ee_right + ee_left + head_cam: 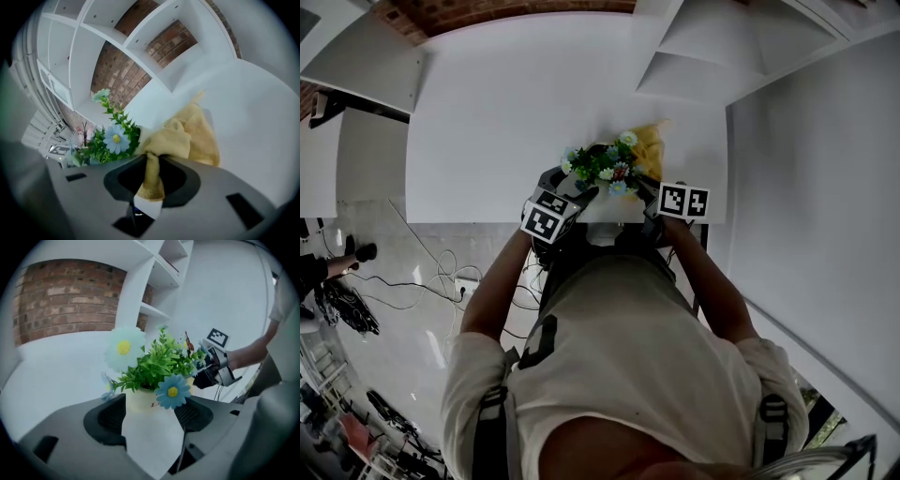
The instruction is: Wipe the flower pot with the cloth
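Note:
A small cream flower pot (139, 402) filled with green leaves and blue and white artificial flowers (154, 364) stands near the table's front edge. My left gripper (152, 414) has the pot between its wide-set jaws, and both pads seem to lie against its sides. My right gripper (152, 180) is shut on a yellow cloth (187, 136), which bunches against the pot's right side. In the head view the flowers (605, 169) hide the pot, the cloth (649, 148) lies behind them to the right, and the left gripper (578, 194) and right gripper (650, 194) flank them.
The white table (487, 112) stretches away to the left and back. White shelf units (712, 47) stand at the back right before a brick wall (65, 296). A white wall (816, 187) closes the right side. Cables lie on the floor (441, 281) left of the person.

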Tool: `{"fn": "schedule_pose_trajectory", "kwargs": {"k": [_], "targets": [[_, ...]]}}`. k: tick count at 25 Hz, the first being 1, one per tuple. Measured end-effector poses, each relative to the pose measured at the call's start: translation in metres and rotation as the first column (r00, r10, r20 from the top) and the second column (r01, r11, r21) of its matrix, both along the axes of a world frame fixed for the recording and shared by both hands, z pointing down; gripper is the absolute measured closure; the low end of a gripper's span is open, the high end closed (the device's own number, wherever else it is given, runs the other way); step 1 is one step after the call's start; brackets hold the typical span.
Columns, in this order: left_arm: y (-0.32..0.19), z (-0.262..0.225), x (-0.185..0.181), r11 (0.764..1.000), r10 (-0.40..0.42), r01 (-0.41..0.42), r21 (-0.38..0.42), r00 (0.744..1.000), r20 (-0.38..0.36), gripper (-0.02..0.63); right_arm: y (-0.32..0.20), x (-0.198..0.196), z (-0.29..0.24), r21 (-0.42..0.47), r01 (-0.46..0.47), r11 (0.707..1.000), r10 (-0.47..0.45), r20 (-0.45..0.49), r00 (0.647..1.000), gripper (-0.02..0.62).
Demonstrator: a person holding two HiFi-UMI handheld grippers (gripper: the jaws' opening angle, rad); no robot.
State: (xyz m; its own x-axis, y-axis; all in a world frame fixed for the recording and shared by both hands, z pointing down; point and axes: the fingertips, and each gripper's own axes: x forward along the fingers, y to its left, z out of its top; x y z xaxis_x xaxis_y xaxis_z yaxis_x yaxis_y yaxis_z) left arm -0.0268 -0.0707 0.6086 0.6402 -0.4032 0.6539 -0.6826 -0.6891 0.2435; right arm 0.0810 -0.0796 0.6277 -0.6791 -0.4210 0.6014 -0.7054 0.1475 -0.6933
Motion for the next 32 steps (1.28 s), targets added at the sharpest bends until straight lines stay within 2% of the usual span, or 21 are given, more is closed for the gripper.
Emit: {"fn": "schedule_pose_trajectory", "kwargs": {"k": [3, 5, 7, 12, 19, 21, 27, 32], "targets": [[-0.010, 0.010, 0.000, 0.989, 0.140, -0.143, 0.030, 0.986, 0.095, 0.282, -0.014, 0.005, -0.001, 0.010, -0.016, 1.000, 0.016, -0.009, 1.000, 0.509], [-0.017, 0.016, 0.004, 0.984, 0.165, -0.171, 0.046, 0.979, 0.116, 0.282, -0.018, 0.003, -0.002, 0.014, -0.018, 1.000, 0.018, -0.011, 1.000, 0.508], [-0.022, 0.017, 0.008, 0.987, 0.142, -0.149, 0.057, 0.983, 0.114, 0.282, -0.017, -0.002, -0.003, 0.016, -0.012, 1.000, 0.012, -0.013, 1.000, 0.509], [-0.024, 0.019, 0.011, 0.998, -0.007, 0.002, 0.062, 0.997, 0.074, 0.285, -0.005, -0.009, 0.001, 0.005, 0.000, 1.000, 0.000, -0.001, 1.000, 0.508], [-0.017, 0.009, 0.012, 0.979, -0.201, 0.201, 0.010, 0.980, -0.004, 0.317, 0.018, -0.029, 0.005, -0.017, 0.032, 0.999, -0.032, 0.015, 0.999, 0.508], [-0.013, 0.010, 0.011, 0.978, -0.206, 0.206, 0.000, 0.978, -0.004, 0.324, 0.024, -0.036, 0.004, -0.021, 0.045, 0.999, -0.044, 0.031, 0.999, 0.508], [-0.009, 0.008, 0.008, 0.989, -0.150, 0.150, 0.005, 0.989, 0.016, 0.321, 0.030, -0.042, -0.007, 0.002, 0.068, 0.998, -0.068, 0.046, 0.997, 0.508], [-0.012, 0.009, 0.005, 0.997, -0.068, 0.067, 0.025, 0.997, 0.031, 0.304, 0.003, 0.000, -0.028, 0.072, -0.092, 0.993, 0.088, 0.057, 0.995, 0.508]]}}
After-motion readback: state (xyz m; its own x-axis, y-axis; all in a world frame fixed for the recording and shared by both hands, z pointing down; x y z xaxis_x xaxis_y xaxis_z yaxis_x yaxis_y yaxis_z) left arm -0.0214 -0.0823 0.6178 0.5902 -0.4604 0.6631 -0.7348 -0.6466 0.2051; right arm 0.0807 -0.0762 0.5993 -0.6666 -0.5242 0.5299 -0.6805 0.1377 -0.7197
